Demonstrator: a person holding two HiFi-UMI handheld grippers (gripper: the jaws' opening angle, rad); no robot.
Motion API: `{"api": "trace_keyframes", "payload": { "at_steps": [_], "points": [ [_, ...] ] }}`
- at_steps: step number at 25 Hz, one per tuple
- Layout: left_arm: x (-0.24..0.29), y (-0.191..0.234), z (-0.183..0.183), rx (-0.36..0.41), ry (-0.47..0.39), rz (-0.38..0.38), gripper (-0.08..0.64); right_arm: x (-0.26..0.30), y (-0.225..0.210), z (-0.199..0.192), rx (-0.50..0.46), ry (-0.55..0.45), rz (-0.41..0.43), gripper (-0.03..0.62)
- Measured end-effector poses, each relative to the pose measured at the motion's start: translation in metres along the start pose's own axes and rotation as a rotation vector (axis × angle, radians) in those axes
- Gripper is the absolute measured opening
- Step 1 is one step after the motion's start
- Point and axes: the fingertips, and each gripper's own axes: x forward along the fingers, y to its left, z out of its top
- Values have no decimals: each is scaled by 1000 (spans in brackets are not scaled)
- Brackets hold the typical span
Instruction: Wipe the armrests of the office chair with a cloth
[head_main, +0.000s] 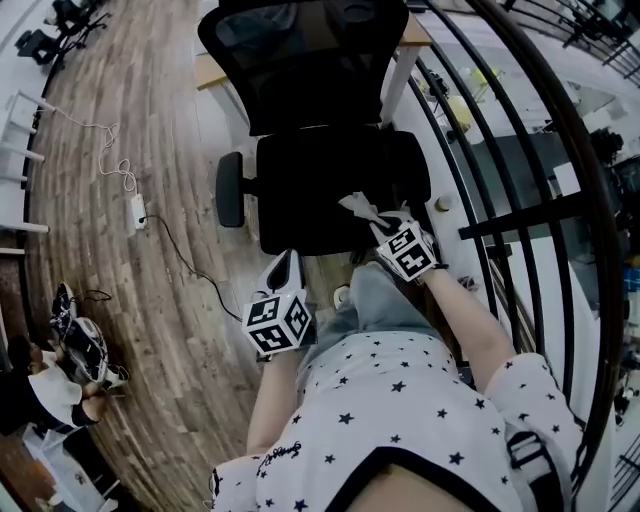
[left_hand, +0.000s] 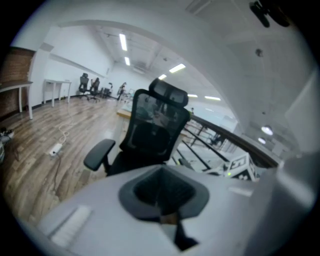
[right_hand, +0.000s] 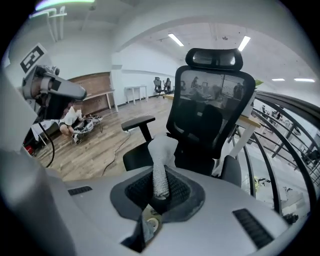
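Note:
A black office chair (head_main: 335, 185) with a mesh back stands in front of me, its seat toward me. Its left armrest (head_main: 230, 188) sticks out at the seat's left. In the right gripper view I see both the left armrest (right_hand: 138, 122) and the right armrest (right_hand: 231, 170). My right gripper (head_main: 385, 225) hangs over the seat's front right, shut on a pale grey cloth (head_main: 360, 207) that stands up from the jaws (right_hand: 161, 160). The left gripper (head_main: 285, 270) is held just short of the seat's front edge, shut with nothing in it; from its view the left armrest (left_hand: 99, 152) lies ahead.
A black metal railing (head_main: 520, 215) runs close along the chair's right. A wooden desk (head_main: 210, 70) stands behind the chair. On the wood floor at left lie a power strip and cable (head_main: 137, 210). A person sits among gear at lower left (head_main: 40, 385).

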Motion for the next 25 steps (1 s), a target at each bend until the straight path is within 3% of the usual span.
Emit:
{"api": "trace_keyframes", "payload": {
  "at_steps": [9,17,25],
  "points": [
    [-25,51,5,-87,-66,158,6,14,33,39,-45,-61,132,34],
    [-23,97,32,-120,-97,200,6,48,56,103,-82,-101,201,34],
    [-4,162,46,-124,-37,228,6,107,76,163,-63,-126,231,34]
  ]
}}
